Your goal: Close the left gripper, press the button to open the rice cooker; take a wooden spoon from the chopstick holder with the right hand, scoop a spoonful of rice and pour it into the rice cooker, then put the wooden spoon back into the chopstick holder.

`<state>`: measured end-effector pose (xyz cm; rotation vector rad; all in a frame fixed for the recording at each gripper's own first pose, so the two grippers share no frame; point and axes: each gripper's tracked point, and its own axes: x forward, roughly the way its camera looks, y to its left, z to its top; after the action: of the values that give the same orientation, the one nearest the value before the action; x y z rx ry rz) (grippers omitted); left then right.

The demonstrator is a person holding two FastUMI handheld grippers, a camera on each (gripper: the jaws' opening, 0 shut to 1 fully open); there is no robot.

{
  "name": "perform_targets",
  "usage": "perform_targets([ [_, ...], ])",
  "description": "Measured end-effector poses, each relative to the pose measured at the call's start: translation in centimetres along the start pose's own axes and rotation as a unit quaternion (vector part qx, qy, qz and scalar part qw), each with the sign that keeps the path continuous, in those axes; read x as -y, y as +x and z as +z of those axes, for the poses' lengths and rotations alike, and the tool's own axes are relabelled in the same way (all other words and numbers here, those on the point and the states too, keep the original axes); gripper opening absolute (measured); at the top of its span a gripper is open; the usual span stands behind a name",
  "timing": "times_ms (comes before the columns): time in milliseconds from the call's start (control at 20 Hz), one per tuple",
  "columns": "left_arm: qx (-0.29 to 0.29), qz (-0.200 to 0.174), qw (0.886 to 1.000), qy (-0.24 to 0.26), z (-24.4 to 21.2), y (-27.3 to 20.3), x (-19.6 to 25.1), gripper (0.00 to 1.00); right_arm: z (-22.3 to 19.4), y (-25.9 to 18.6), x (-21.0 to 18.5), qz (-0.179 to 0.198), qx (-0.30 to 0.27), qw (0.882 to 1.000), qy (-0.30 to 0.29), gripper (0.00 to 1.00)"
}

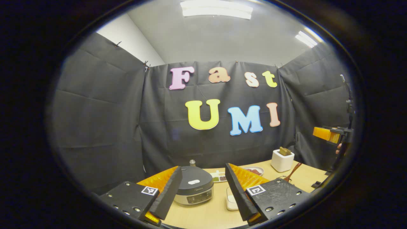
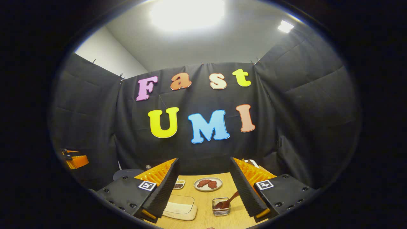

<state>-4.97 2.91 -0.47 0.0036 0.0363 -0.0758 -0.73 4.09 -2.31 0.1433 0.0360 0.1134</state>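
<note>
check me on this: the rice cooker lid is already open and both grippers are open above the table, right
Not quite. In the left gripper view the rice cooker has its lid down, still closed. The rest holds: the left gripper stands open above the table, and the right gripper stands open too, as the right gripper view shows.

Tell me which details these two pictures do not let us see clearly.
- Rice cooker, left gripper view: its left side is hidden behind a finger; its display is too small to read.
- White container, left gripper view: partly hidden by the other finger.
- Chopstick holder, left gripper view: contents too small to identify.
- Small dish, right gripper view: partly behind a finger.
</note>
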Motion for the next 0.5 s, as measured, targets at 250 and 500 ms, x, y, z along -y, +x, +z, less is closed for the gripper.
perform_targets([
  [250, 0.003, 0.000, 1.000, -0.007, 0.6, 0.0, -0.7, 0.85, 0.8, -0.1, -0.6, 0.008, 0.008, 1.000, -0.011, 0.98],
  [500, 0.013, 0.003, 1.000, -0.006, 1.2, -0.5, -1.2, 0.83, 1.3, -0.5, -1.1, 0.009, 0.012, 1.000, -0.024, 0.98],
])
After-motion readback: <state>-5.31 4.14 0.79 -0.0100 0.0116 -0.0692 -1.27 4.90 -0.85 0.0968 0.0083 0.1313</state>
